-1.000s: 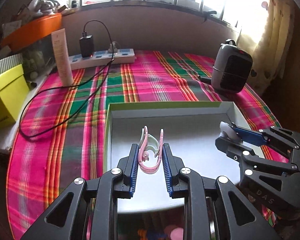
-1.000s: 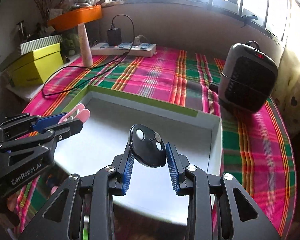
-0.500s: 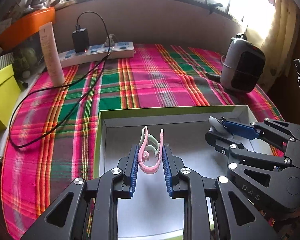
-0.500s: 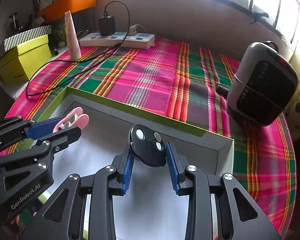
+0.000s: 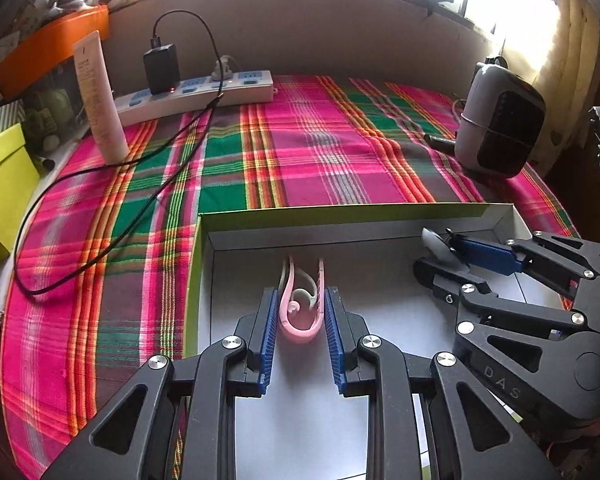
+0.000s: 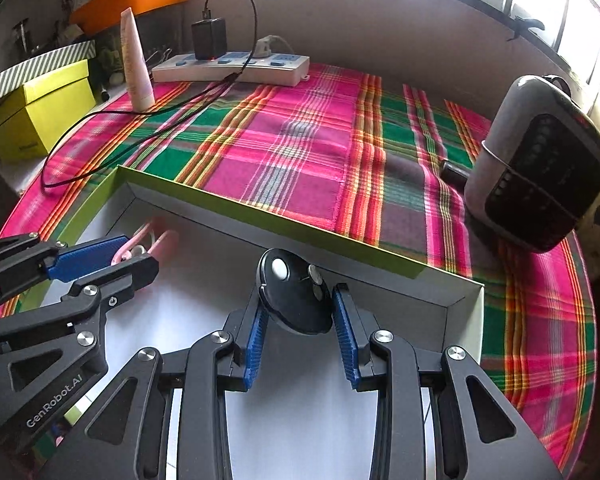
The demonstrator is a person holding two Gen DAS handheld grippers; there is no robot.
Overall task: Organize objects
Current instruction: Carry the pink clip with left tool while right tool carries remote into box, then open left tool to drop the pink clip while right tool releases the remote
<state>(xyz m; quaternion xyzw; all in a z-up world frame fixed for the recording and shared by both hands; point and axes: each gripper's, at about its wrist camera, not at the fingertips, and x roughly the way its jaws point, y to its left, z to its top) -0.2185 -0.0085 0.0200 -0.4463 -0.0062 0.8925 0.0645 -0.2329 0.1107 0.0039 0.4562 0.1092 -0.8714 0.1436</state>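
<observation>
Near end of the box (image 5: 380,216) is cut off by the bottom edge. Black disc (image 6: 296,300) is partly covered by blue pads (image 6: 256,344). Yellow carton (image 5: 0,184) is cropped at left.

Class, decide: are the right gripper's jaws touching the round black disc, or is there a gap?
Touching. In the right wrist view the right gripper has both blue ribbed jaws pressed against the edges of the round black disc, with no gap visible.

i see woven pink-and-green plaid cloth (image 5: 300,160), a matt white cardboard box tray (image 5: 380,236), and smooth glossy pink plastic clips (image 5: 300,312).
</observation>
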